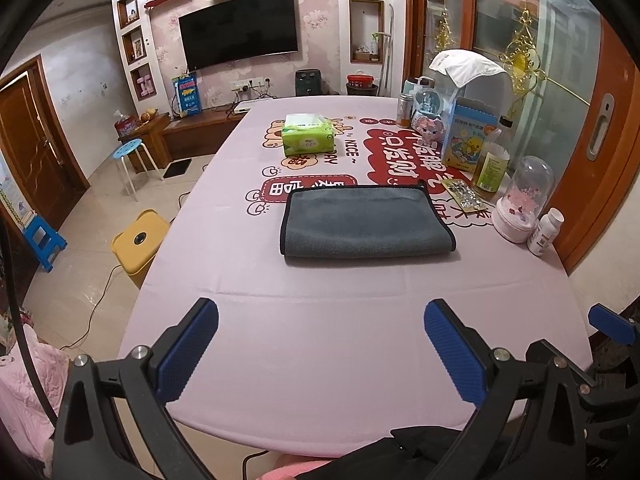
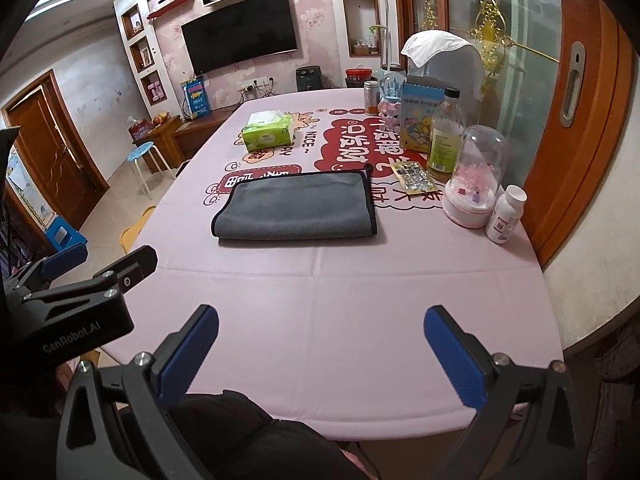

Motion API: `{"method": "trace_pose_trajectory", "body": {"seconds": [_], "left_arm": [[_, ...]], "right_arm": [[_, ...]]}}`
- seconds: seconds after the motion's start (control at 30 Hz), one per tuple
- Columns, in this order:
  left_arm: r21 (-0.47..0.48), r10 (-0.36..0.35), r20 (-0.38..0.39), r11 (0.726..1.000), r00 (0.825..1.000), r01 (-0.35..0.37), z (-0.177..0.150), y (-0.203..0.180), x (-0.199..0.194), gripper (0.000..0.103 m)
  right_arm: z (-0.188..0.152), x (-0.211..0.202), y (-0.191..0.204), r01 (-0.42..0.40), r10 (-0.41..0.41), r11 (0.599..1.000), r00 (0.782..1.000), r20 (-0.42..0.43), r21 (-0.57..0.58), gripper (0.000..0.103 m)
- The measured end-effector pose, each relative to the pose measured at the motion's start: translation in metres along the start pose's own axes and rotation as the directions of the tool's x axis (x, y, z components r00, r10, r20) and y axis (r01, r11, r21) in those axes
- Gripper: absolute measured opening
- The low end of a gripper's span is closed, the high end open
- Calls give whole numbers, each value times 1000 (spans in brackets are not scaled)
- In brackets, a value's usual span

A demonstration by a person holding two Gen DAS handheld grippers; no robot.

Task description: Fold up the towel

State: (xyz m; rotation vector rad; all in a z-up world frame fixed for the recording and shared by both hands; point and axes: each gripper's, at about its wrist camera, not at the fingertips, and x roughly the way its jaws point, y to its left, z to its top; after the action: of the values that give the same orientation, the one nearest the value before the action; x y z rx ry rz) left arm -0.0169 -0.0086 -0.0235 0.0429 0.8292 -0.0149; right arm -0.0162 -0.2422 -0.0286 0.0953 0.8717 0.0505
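Towel (image 1: 366, 222), grey with dark edging: one, folded flat at mid-table on the pink tablecloth (image 1: 320, 340), apart from both tools. Left gripper (image 1: 320, 354): one, jaws spread wide, empty, over the near edge. Right gripper (image 2: 320, 360): one, likewise wide and empty. Green tissue pack (image 1: 308, 134): one. White pill bottle (image 2: 505, 214): one. Legible print: "NICE~" on cloth; "GenRobot.AI" on the left tool's housing

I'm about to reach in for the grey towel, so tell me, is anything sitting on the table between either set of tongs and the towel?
Nothing visible. Only bare pink tablecloth lies between the open left tongs, the open right tongs and the grey towel. The bottles and glass dome stand off to the towel's right, the tissue pack beyond it.
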Motion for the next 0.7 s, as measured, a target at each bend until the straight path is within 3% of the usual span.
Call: {"method": "trace_pose_trajectory", "body": {"seconds": [0.7], "left_arm": [[0, 5, -8, 1000, 1000, -5, 5, -2, 4, 102]], "right_arm": [[1, 6, 0, 0, 0, 1000, 1000, -10, -2, 103]]}}
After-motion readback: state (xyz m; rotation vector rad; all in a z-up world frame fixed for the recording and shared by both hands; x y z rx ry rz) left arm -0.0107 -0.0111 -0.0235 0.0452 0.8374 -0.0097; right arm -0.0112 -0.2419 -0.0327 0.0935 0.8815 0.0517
